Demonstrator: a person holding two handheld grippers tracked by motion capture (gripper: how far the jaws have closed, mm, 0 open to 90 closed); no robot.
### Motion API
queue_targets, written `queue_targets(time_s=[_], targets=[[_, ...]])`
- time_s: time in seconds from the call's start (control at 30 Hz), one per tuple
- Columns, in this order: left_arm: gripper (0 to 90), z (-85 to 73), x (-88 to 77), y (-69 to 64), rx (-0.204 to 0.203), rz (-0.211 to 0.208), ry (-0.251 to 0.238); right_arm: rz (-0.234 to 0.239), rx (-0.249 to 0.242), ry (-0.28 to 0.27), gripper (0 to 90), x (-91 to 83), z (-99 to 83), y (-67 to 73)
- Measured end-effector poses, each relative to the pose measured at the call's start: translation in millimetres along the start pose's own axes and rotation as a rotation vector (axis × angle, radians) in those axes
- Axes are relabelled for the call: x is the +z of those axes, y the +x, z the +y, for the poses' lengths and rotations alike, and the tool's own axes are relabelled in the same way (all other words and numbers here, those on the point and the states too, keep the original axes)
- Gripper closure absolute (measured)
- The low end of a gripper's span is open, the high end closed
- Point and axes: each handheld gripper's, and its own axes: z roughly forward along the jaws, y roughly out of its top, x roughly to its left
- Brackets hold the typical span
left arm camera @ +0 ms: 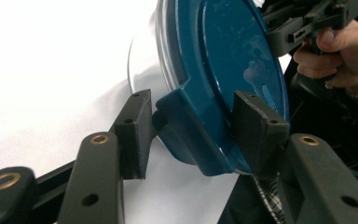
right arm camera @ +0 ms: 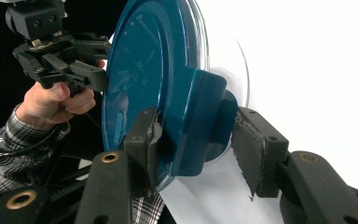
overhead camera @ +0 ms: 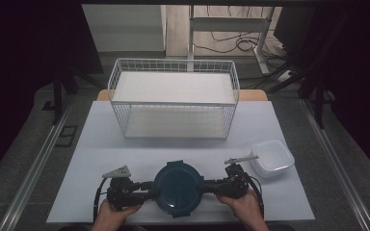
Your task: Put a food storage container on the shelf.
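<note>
Since each side of it has its own latch tab, container: a round glass container (overhead camera: 178, 189) with a blue snap-on lid (left arm camera: 223, 60) lies between the 2 tongs, near the person's edge of the table (overhead camera: 101, 144).
Left tongs: the left tongs (left arm camera: 193, 133) straddle 1 latch tab (left arm camera: 191, 130); 1 pad lies on the lid's top face, the other stands just beside the tab's underside, so whether they already pinch I cannot tell.
Right tongs: the right tongs (right arm camera: 193, 140) straddle the opposite tab (right arm camera: 200, 126); the lid-side pad presses the lid, the other pad shows a slim gap, so a firm grip cannot be told.
Why paired: holding opposite tabs likely keeps the container level for a lift, or readies both latches.
Beyond the tongs: a white wire basket (overhead camera: 173, 98) stands well apart.
Beside the right tongs: a white square tub (overhead camera: 271, 158), apart from the container.
</note>
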Motion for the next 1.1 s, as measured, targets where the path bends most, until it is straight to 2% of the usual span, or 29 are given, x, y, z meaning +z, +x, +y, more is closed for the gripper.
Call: queue_targets(time_s=[0.03, 0.1, 0.13, 0.27, 0.33, 0.37, 0.47, 0.7, 0.77, 0.8, 1.1], targets=[[49.6, -1.0, 0.0, 0.3, -0.026, -0.002, -0.003, -0.006, -0.005, 0.001, 51.8, -0.1, 0.1, 1.5], [50.6, -5.0, -0.1, 3.7, -0.127, -0.039, -0.005, -0.009, -0.002, -0.004, 52.7, -0.5, -0.7, 2.0], [51.2, -7.0, -0.3, 4.6, -0.153, -0.051, -0.007, -0.003, 0.01, -0.009, 53.3, -1.0, -1.4, 2.3], [51.5, -9.2, 0.2, 6.3, -0.187, -0.07, -0.016, -0.02, -0.002, -0.009, 53.6, -1.6, -1.6, 7.5], [52.9, -8.6, 0.4, 6.7, -0.201, -0.083, -0.021, -0.013, 0.019, -0.011, 54.6, -2.1, -2.4, 4.8], [54.3, -7.7, -0.3, 6.5, -0.21, -0.093, -0.016, 0.003, 0.044, -0.014, 55.8, -3.0, -3.2, 2.6], [57.1, -6.4, -1.7, 6.5, -0.22, -0.107, -0.019, 0.018, 0.063, -0.019, 57.6, -5.5, -4.7, 2.5], [58.2, 1.2, -1.7, 8.1, -0.229, -0.09, -0.034, -0.021, 0.033, -0.047, 58.1, -6.7, -5.1, 7.2], [58.2, 5.4, -1.9, 8.7, -0.22, -0.087, -0.032, -0.018, 0.036, -0.056, 58.1, -7.3, -4.0, 6.2], [58.3, 10.1, -3.1, 7.6, -0.203, -0.085, -0.04, -0.016, 0.033, -0.066, 58.1, -8.0, -3.2, 6.0], [57.8, 35.0, -9.4, 1.0, -0.14, -0.048, -0.071, -0.026, -0.025, -0.118, 58.0, -16.6, 13.4, 12.5]])
